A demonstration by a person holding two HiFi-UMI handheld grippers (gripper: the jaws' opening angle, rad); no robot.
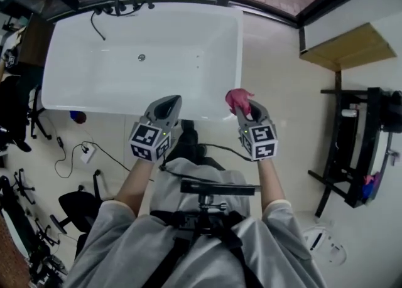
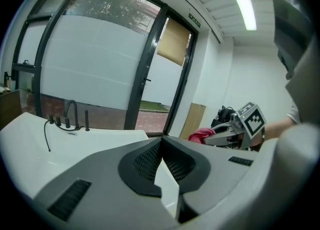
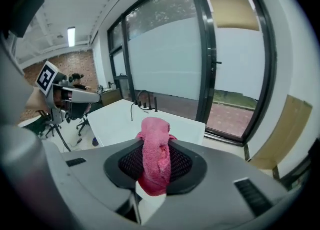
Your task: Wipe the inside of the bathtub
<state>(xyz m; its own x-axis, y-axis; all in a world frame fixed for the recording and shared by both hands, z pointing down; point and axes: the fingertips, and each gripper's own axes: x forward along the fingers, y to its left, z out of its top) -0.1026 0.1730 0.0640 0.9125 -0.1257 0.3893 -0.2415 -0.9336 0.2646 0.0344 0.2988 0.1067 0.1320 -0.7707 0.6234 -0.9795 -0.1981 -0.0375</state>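
Note:
The white bathtub [image 1: 75, 92] lies ahead of me, empty, with a drain [image 1: 141, 58] in its floor and a black faucet [image 1: 125, 1] at its far rim. My right gripper [image 1: 240, 106] hovers over the tub's near right corner, shut on a pink cloth [image 1: 237, 98]. The cloth [image 3: 154, 154] stands bunched between the jaws in the right gripper view. My left gripper [image 1: 168, 106] is held near the tub's front rim, jaws shut with nothing between them. In the left gripper view the tub [image 2: 30, 144] and faucet [image 2: 70, 116] lie ahead at the left.
A black rack [image 1: 361, 149] stands at the right by a wooden panel [image 1: 345, 45]. Office chairs [image 1: 78, 208] and cables [image 1: 88, 152] crowd the floor at the left. Dark-framed glass doors [image 2: 150, 73] run behind the tub.

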